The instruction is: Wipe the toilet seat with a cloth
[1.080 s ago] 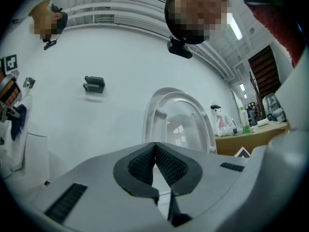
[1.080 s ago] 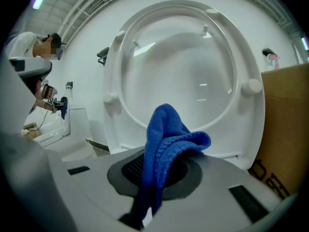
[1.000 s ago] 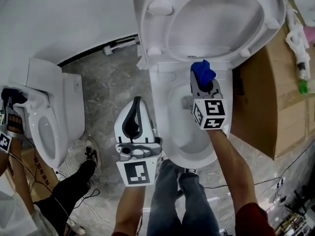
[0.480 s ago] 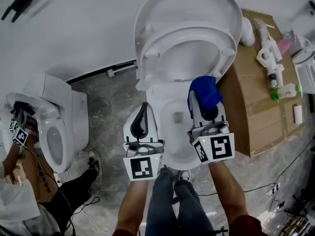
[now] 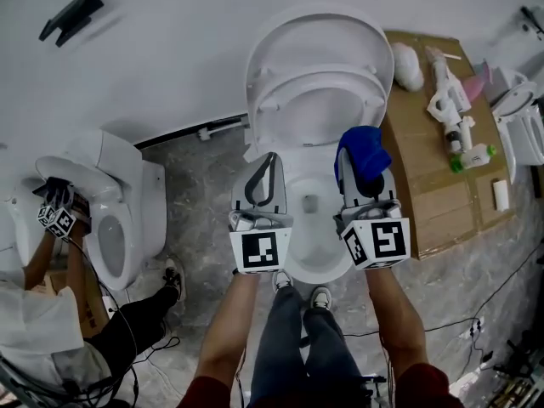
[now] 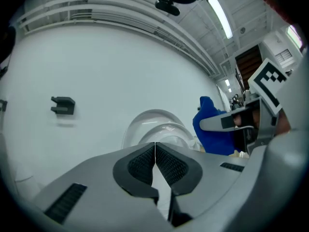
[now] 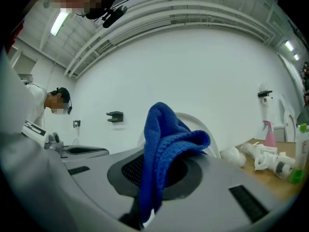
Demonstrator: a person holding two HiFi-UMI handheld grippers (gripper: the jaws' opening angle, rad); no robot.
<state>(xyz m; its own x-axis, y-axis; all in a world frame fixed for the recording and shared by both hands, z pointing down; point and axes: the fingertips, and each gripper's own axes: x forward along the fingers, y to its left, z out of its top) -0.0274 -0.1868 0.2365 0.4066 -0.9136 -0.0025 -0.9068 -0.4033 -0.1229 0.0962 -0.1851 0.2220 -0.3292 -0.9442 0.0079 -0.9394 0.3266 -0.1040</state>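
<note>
Grey marbled stone floor meets a plain white wall. Against the wall stands a white ceramic toilet with its white plastic seat tipped up. The left hand-held gripper is clenched on nothing. The right hand-held gripper pinches the blue knitted cloth in the air over the bowl, in front of the raised seat. A brown cardboard box stands just beside the toilet.

Marbled floor carries the toilet, a second toilet, a cardboard box.
</note>
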